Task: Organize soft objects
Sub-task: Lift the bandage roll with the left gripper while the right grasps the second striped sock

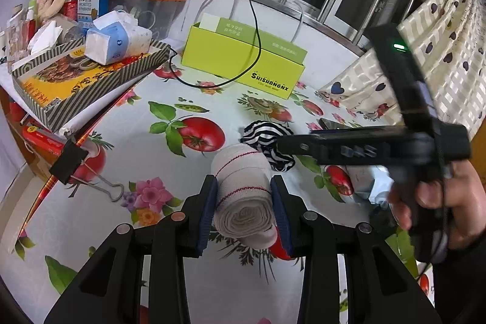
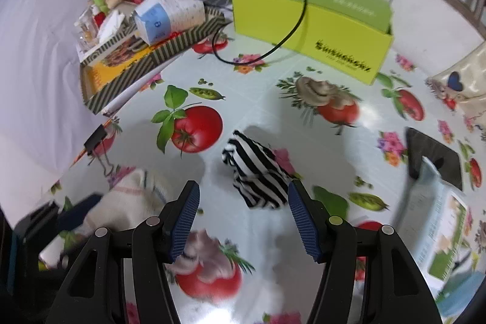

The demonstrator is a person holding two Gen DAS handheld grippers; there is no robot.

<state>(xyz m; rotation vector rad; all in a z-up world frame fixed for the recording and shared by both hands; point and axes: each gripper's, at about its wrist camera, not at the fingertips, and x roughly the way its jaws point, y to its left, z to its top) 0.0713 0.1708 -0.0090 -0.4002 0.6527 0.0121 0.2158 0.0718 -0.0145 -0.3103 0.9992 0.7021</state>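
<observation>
Got the rolled elastic bandage pinched across its middle in my left gripper, above the vinyl tablecloth. It's light, squishy, woven, and probably unrolls if grabbed by an end. My right gripper is spread, empty, just short of the striped fabric bundle: floppy, so grab a bunched fold.

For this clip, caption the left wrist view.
Left gripper clamps a rolled bandage above the floral tablecloth.
</observation>
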